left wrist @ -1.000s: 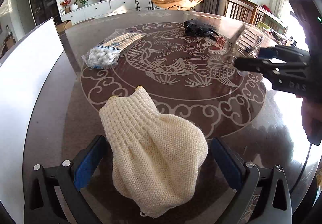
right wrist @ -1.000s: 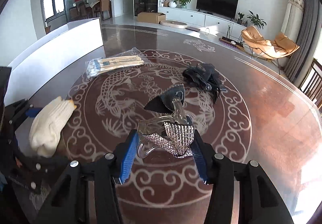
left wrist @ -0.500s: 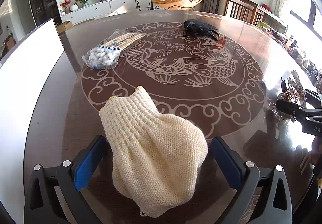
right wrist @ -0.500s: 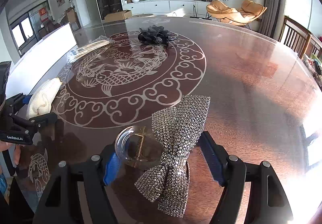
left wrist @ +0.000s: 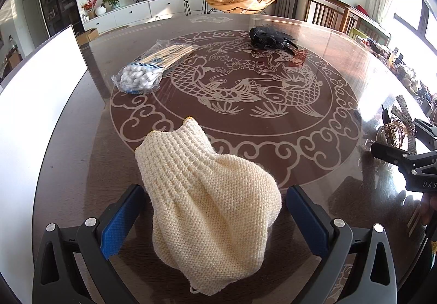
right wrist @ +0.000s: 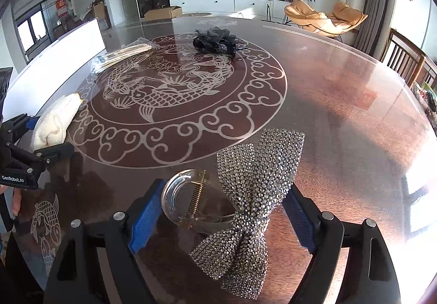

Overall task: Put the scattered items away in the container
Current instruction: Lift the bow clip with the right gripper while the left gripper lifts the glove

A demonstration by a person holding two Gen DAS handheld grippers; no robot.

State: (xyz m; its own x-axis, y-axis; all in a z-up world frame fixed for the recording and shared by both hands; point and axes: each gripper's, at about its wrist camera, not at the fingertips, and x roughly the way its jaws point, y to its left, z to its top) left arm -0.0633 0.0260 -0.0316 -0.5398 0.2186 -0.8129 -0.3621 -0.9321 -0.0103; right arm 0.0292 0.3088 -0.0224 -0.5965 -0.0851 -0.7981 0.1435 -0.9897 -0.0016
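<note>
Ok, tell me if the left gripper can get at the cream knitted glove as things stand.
Probably yes. The left gripper is open with the cream knitted glove lying on the table right between its blue pads, nothing on top of it; the pads do not yet seem to press it.

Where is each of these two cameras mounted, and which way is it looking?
Left wrist: sits on the left gripper, looking down over a cream knit glove lying between its open blue fingers; the right gripper shows at the right edge.
Right wrist: sits on the right gripper, whose jaws have just been opening around a rhinestone bow hair clip; the left gripper shows at the left edge.
Shared: cotton swabs, black hair accessory.
</note>
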